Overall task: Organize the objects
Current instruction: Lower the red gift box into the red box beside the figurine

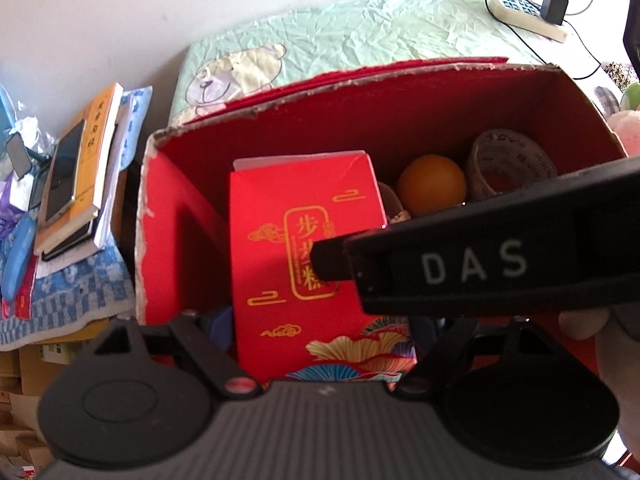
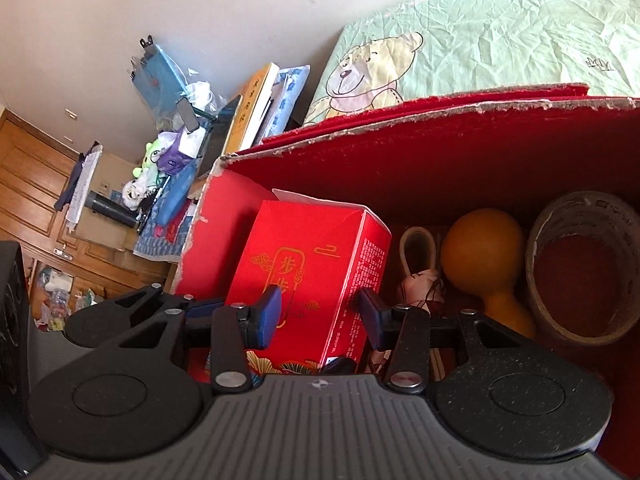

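A red carton with gold print (image 1: 304, 240) stands slightly tilted inside a torn red cardboard box (image 1: 400, 120). My left gripper (image 1: 320, 324) is shut on the carton across its width, low down; its blue pads barely show at the carton's sides. My right gripper (image 2: 320, 314) is shut on the same carton (image 2: 316, 248) across its thin sides. One blue pad (image 2: 268, 312) lies on the printed face. Its black finger (image 1: 332, 260) crosses the left wrist view from the right. An orange gourd (image 2: 484, 240) and a tape roll (image 2: 580, 272) lie in the box to the right.
A small beige loop item (image 2: 416, 248) lies between carton and gourd. Left of the box, books with a phone on top (image 1: 80, 168) sit on a blue towel (image 1: 80, 280). A green bear quilt (image 1: 360, 32) and power strip (image 1: 528, 12) lie behind it.
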`<action>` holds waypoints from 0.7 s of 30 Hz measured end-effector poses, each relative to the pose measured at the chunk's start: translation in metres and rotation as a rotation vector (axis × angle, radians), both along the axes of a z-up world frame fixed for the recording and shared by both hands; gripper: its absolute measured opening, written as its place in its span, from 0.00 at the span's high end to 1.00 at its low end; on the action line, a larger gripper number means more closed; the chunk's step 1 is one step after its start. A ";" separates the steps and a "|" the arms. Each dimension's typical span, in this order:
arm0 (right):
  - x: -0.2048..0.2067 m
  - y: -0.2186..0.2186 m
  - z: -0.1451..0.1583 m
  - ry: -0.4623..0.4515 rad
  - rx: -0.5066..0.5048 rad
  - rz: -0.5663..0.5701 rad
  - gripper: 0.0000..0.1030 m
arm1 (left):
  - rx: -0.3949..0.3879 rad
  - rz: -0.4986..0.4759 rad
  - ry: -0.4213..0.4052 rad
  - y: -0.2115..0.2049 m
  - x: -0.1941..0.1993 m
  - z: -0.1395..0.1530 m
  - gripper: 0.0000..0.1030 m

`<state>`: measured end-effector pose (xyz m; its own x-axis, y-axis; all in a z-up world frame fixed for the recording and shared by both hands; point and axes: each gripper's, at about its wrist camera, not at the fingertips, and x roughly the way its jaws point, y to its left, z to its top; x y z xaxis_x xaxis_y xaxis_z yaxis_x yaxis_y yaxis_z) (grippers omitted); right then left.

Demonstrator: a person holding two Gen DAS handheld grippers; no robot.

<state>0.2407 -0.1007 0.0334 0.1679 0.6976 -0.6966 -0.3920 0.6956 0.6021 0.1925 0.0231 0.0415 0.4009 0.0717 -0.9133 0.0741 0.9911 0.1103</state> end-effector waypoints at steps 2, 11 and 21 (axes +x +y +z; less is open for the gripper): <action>0.001 0.000 -0.002 0.010 -0.014 -0.004 0.55 | 0.003 -0.002 0.008 -0.001 0.001 -0.002 0.20; 0.004 0.001 -0.008 0.029 -0.036 -0.013 0.56 | 0.068 -0.017 0.021 -0.011 0.005 -0.013 0.20; 0.008 0.000 -0.015 0.097 -0.043 -0.037 0.61 | 0.083 -0.001 0.031 -0.012 0.011 -0.019 0.20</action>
